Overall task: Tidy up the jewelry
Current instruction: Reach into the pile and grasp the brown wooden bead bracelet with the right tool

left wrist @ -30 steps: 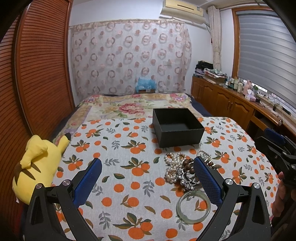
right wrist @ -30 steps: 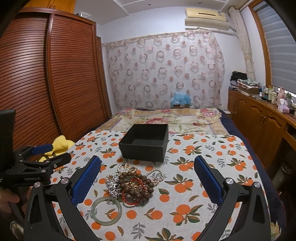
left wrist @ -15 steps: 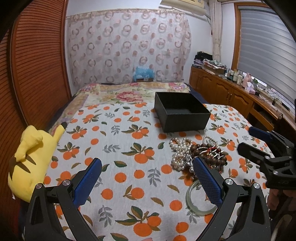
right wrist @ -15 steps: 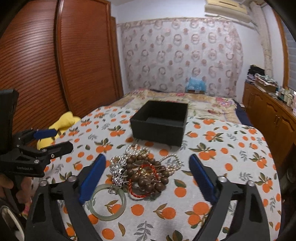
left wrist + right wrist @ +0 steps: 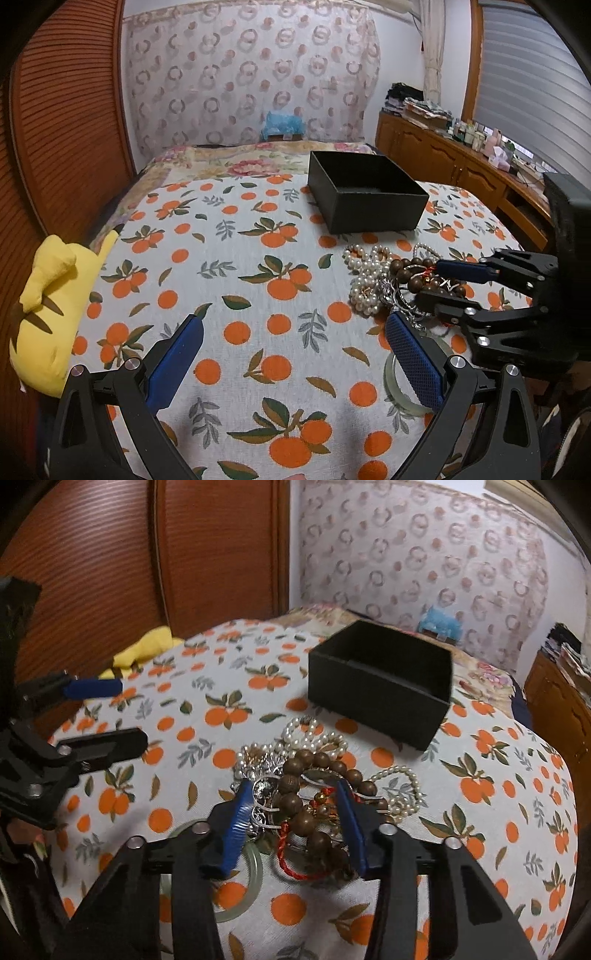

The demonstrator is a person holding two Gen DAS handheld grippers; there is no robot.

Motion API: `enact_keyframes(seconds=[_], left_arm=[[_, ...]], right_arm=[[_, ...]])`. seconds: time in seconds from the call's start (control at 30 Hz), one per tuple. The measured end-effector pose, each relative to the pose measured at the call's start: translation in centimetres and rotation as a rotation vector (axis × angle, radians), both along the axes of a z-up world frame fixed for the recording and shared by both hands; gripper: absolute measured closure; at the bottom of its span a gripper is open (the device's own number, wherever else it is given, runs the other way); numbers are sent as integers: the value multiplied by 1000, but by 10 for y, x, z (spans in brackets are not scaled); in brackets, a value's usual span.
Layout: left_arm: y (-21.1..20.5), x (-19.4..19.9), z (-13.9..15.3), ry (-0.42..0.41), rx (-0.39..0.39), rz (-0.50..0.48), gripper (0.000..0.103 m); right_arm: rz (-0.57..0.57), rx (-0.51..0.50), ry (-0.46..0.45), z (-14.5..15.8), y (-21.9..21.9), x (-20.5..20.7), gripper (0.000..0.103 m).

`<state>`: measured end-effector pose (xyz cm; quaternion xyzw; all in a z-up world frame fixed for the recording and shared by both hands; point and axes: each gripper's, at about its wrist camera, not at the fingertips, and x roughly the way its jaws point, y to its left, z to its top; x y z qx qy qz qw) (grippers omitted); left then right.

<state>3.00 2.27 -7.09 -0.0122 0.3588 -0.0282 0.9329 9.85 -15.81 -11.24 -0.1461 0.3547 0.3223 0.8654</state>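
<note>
One black box (image 5: 365, 199), one jade bangle (image 5: 240, 882), one wooden-bead bracelet (image 5: 306, 801), one yellow plush toy (image 5: 48, 314).

Left gripper (image 5: 291, 332): I hold it tilted downward, jaws spread wide, nothing between them.
Right gripper (image 5: 293, 794): angled down to the right, my jaws just closing in, half-narrowed.

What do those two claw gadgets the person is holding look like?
Both look alike. The left gripper and the right gripper are matte black plastic frames of jointed bars fastened with round silver bolts. Each has two flat fingers faced with textured blue pads. A chunky black housing sits behind the fingers. No cables or sleeves show clearly.
</note>
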Motion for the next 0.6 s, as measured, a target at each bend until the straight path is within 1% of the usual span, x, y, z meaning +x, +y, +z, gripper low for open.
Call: enact_keyframes(seconds=[0.1, 0.17, 0.23, 0.3, 0.37, 0.43, 0.53, 0.57, 0.6], left_arm=[[0, 1, -1, 3, 3, -3, 8], [0, 2, -2, 7, 2, -4, 8], [0, 2, -2, 12, -9, -10, 8], [-1, 2, -2, 10, -15, -14, 8], [-2, 2, -2, 8, -8, -15, 8], [-3, 2, -3, 11, -8, -16, 8], [-4, 3, -5, 15, -5, -16, 8], [-4, 3, -5, 17, -6, -18, 8], [-4, 3, -6, 18, -7, -19, 8]], right_arm=[[6, -38, -7, -5, 3, 4, 57], [10, -45, -11, -7, 3, 5, 59], [3, -51, -14, -7, 3, 6, 67], [-1, -61, -20, -8, 1, 7, 78], [-2, -64, -24, -7, -2, 7, 84], [-5, -58, -26, -4, -7, 8, 85], [-23, -23, -41, 5, -18, 9, 85], [-33, -11, -53, 10, -23, 8, 88], [-42, -4, -62, 15, -29, 9, 88]])
